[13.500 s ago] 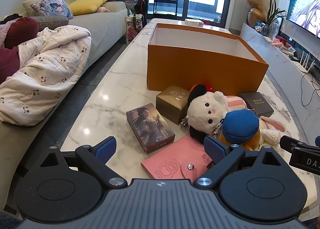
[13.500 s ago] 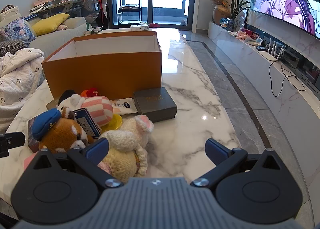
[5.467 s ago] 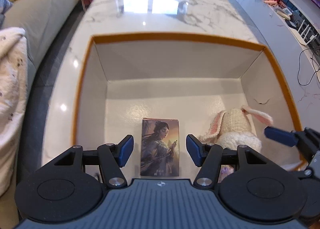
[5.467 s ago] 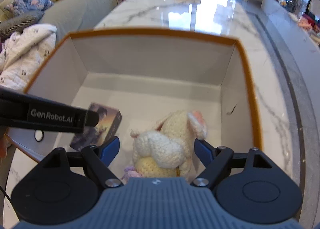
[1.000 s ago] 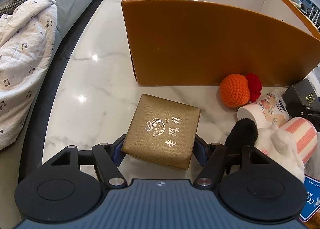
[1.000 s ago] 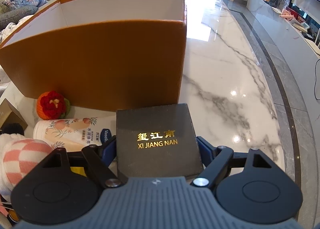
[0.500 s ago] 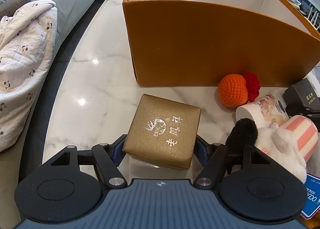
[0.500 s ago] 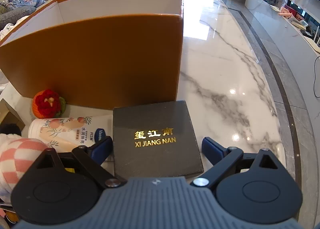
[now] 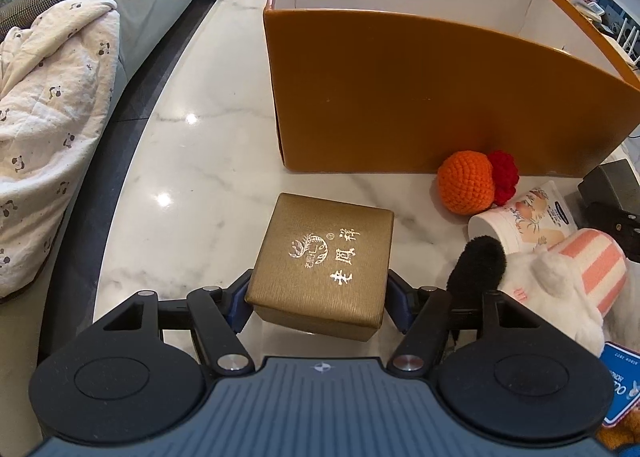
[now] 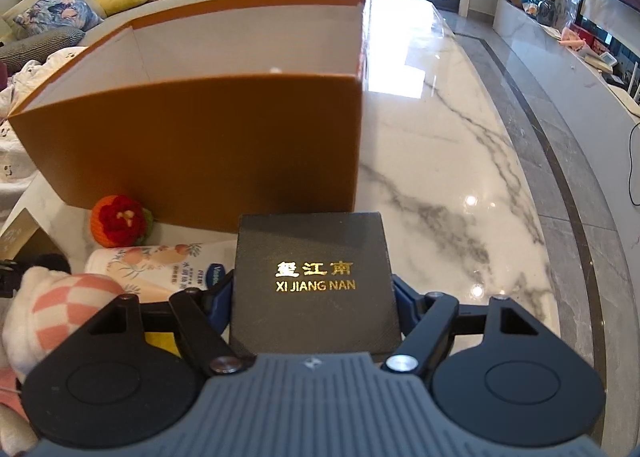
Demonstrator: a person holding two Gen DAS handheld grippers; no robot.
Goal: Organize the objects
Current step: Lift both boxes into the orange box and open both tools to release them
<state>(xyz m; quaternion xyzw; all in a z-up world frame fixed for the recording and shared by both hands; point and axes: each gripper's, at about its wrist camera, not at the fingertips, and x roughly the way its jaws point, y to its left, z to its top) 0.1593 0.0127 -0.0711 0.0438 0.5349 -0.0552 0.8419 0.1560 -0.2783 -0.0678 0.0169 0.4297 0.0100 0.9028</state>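
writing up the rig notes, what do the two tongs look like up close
Both match. The left tongs and right tongs have a ribbed grey-blue body with a small round emblem at centre, two black round discs at the sides, black angled linkage arms with silver pivot screws, and blue finger pads. No cables or sleeves are visible.

Your left claw (image 9: pixel 319 307): black arms, blue pads, around a gold box (image 9: pixel 322 263) stamped with silver characters. Your right claw (image 10: pixel 314 307), same black and blue, around a black box (image 10: pixel 313 280) lettered in gold, "XI JIANG NAN". Carton (image 9: pixel 420 97): orange outside, white inside. Counter (image 9: pixel 192 185): white marble with grey veins. Crochet ball (image 9: pixel 466 182): orange, with a red flower (image 9: pixel 505 176). Tube (image 10: pixel 160 267): white with a peach print. Plush (image 9: pixel 560 281): white, one black ear, pink-and-white striped cap. Blanket (image 9: pixel 48 105): cream with small panda marks.
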